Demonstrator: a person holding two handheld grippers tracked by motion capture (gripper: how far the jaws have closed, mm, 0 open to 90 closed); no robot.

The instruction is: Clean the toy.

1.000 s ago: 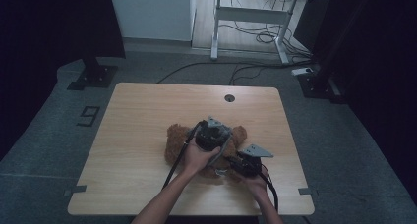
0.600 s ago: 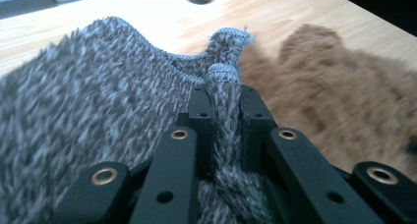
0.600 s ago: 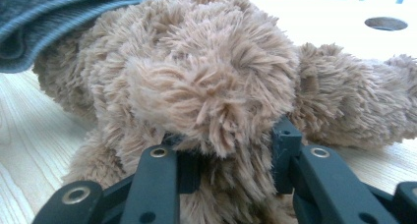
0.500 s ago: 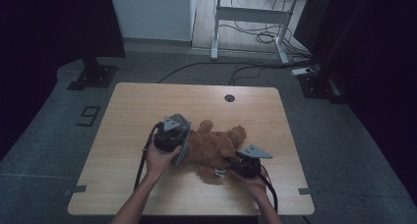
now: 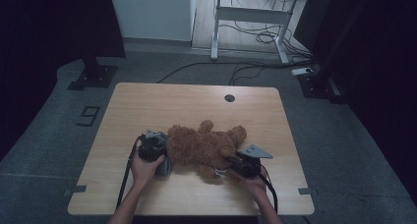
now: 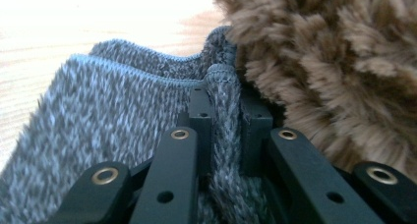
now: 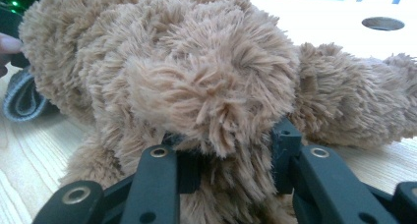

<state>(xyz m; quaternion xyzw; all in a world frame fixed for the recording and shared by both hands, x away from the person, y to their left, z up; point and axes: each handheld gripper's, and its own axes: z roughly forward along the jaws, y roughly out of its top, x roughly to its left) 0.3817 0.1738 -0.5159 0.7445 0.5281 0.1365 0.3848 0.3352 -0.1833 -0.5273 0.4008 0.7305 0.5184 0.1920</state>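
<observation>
teddy bear (image 5: 206, 148) lies on its side near the front edge of the wooden table (image 5: 147, 106), between both tongs. left gripper (image 6: 225, 111) sits at its left end, jaws clamped on the hem of a grey knit garment (image 6: 98, 116) touching the fur. right gripper (image 7: 231, 157) pinches a plush limb.

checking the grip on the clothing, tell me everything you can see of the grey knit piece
The grey knit piece looks like a small garment of soft heathered grey yarn with a ribbed, stitched edge. It lies bunched on the wooden table, at the left end of the brown teddy bear and touching its fur. The left gripper is shut on a fold of its hem. How it is cut is hidden.
</observation>
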